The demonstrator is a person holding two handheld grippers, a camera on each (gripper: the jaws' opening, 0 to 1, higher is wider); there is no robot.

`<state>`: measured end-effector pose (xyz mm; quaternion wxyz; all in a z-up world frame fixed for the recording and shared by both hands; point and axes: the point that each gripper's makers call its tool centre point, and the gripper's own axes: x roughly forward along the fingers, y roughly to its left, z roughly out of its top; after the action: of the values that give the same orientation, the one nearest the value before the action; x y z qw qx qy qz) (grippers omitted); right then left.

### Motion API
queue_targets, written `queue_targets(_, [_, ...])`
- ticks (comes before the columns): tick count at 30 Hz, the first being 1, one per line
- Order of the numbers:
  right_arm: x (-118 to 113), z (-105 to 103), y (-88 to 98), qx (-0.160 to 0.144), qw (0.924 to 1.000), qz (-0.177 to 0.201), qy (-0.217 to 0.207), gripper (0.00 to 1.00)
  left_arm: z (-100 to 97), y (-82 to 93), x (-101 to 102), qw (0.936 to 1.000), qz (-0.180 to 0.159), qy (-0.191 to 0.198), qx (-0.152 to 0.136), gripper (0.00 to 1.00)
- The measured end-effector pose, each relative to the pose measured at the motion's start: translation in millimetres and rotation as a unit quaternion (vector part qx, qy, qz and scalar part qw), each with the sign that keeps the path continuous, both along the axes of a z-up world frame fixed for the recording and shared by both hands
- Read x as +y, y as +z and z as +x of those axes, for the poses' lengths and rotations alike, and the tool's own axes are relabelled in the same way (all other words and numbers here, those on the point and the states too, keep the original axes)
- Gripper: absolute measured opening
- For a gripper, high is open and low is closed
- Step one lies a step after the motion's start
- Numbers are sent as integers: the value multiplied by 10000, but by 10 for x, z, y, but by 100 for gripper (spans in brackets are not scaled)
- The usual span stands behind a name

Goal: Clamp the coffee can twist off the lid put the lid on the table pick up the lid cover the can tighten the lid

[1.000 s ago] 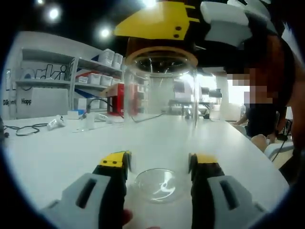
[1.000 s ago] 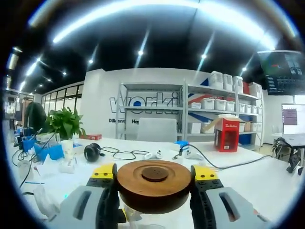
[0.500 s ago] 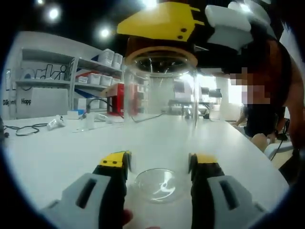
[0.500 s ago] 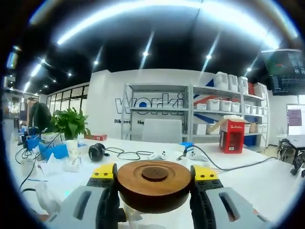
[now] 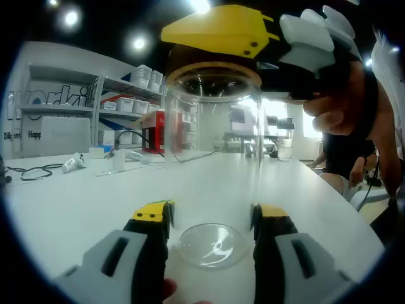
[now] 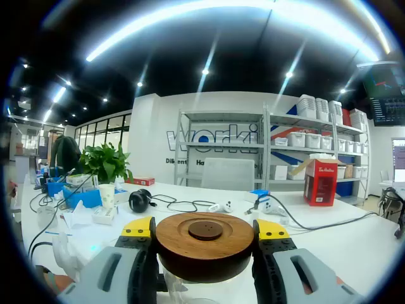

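Note:
A clear glass coffee can (image 5: 212,145) stands upright on the white table (image 5: 76,202), and my left gripper (image 5: 212,218) is shut on its lower part, one jaw on each side. On the can's mouth sits the round wooden lid (image 5: 180,61). My right gripper (image 5: 221,35) comes down over it from above, held by a person's hand (image 5: 342,107). In the right gripper view the lid (image 6: 205,250) sits between the two yellow-tipped jaws of my right gripper (image 6: 205,229), which is shut on it. The can's rim shows faintly below the lid.
Metal shelves with white bins (image 6: 304,139) and a red box (image 6: 321,182) line the far wall. On the table lie black headphones (image 6: 139,200), cables (image 6: 183,206), a paper cup (image 6: 107,195) and a plant (image 6: 104,168). A second jar (image 5: 285,138) stands further back.
The room in the right gripper view has slid to the right while the lid stays between the jaws. In the left gripper view the right gripper has turned a little over the can.

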<state>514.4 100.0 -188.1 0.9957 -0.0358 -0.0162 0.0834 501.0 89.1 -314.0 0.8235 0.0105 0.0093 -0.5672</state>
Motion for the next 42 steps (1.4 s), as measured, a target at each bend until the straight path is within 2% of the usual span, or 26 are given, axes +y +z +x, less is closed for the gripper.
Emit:
queue_targets(17, [11,-9,-2,4,9974,44,719,54,-20,0,-6,10000,0,-8,0,43])
queue_targets(42, [58,-20,-2,25,9826,13,1855,54,-17,1,-3,10000,-9,-17,8,43])
